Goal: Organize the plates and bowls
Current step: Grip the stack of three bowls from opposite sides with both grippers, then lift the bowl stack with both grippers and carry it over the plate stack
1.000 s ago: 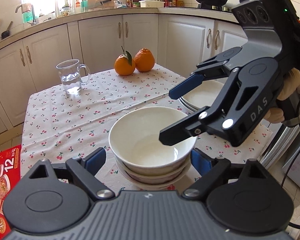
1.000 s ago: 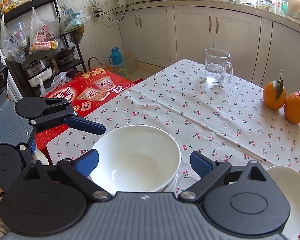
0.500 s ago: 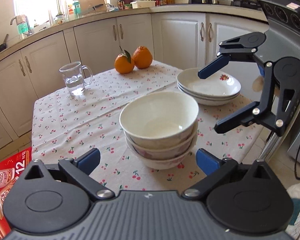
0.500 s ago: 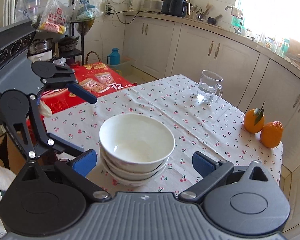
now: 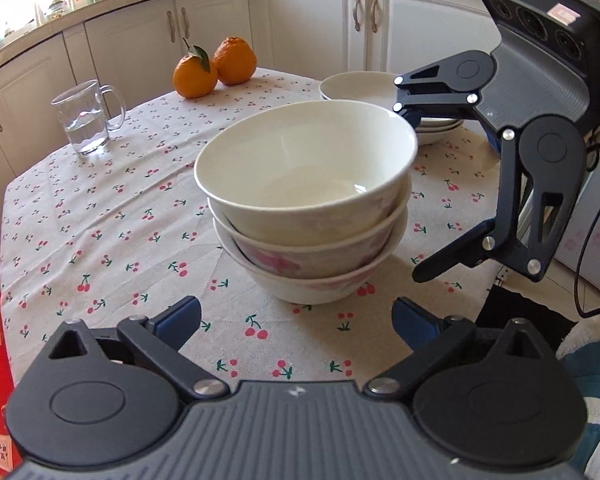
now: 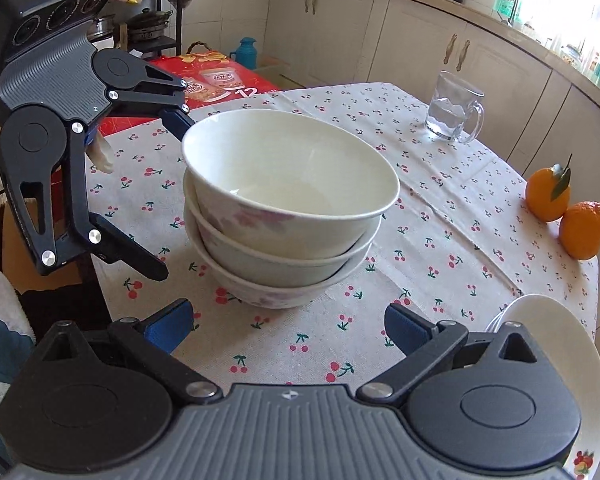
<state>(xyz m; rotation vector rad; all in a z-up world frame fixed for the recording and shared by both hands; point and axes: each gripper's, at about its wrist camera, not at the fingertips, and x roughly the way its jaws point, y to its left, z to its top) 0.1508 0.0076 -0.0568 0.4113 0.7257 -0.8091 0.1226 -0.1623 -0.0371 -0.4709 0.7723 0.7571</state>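
Bowls (image 5: pixel 308 200): stack of three, nested, upright, on cherry-print cloth (image 5: pixel 112 232) covering the surface. Top bowl white inside, empty; lower two show pink pattern on outer walls.

Plates (image 5: pixel 360 88): white stack at approx 1 o'clock from bowls in left view, partly behind right tongs. In right view the plate stack sits at 4 o'clock, rim cut by tong body.

Left tongs (image 5: pixel 296 318): wide, nothing between the blue pads, short of the bowl stack, no contact. Also seen in right view at 9 o'clock of the bowls, upper finger near the top rim; contact can't be told.

Right tongs (image 6: pixel 286 320): wide, empty, just short of the stack. In left view at 3 o'clock of bowls, jaws spread one high, one low.

Other items: glass mug (image 5: pixel 86 120) w/ water, 10 o'clock, well apart. Two oranges (image 5: pixel 214 66), touching, 11 o'clock, far edge. Red carton (image 6: pixel 216 76) beyond the surface.
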